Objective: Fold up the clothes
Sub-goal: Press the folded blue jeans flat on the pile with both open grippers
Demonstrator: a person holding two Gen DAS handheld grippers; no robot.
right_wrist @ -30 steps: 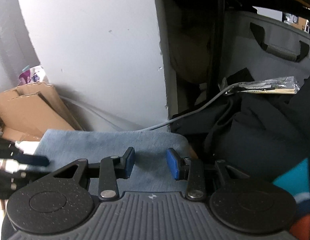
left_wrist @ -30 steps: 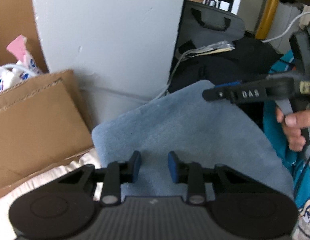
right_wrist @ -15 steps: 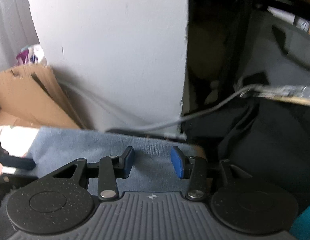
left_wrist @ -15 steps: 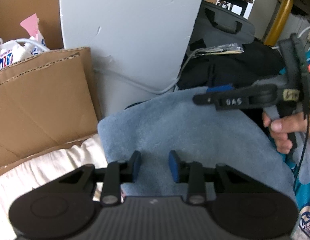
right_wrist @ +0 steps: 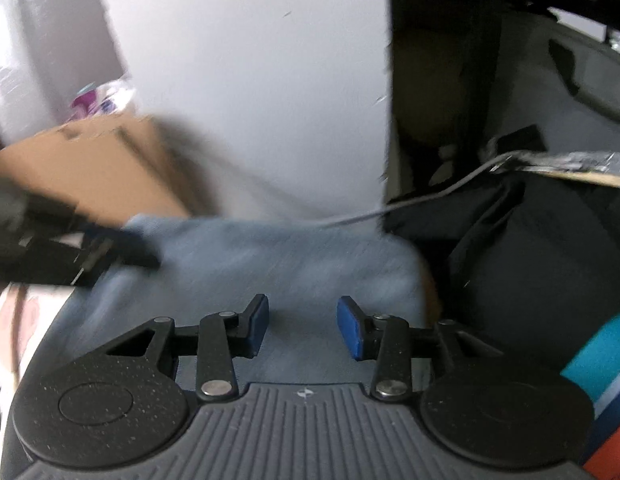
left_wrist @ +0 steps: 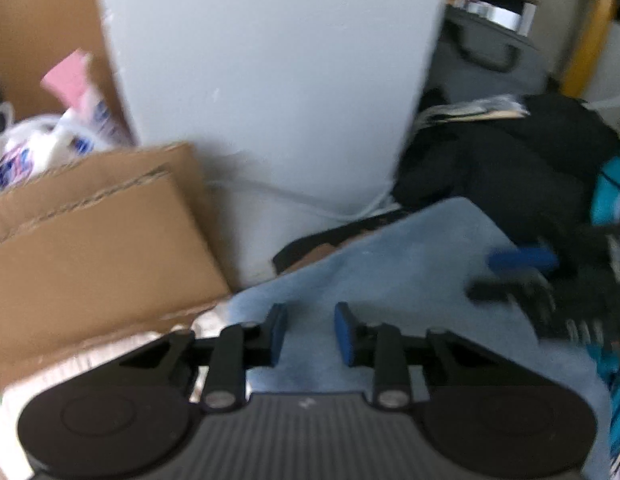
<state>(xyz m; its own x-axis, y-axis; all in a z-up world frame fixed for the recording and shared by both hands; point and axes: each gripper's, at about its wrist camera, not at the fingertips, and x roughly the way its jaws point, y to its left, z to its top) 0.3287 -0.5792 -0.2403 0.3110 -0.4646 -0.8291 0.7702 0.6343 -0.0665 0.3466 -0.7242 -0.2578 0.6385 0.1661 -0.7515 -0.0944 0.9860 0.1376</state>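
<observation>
No writing is readable. A blue cloth (left_wrist: 390, 280) lies folded before a white pillar (left_wrist: 269, 80), beside cardboard (left_wrist: 89, 240). Left gripper (left_wrist: 307, 334) and right gripper (right_wrist: 303, 326) hover over it, gaping, empty.

From my left claw's camera my right claw (left_wrist: 522, 276) is a dark streak with one blue pad, so smeared by motion and cut by the right edge that I cannot tell how wide its fingers stand. From the right camera my left claw (right_wrist: 109, 248) is the same kind of blur at the left edge, its tips lost against the blue cloth (right_wrist: 269, 256), and I cannot say whether they touch it. The cloth's near part is hidden under my own claw bodies in both views, and the printing on the plastic bag (left_wrist: 37, 148) is too blurred to read.
</observation>
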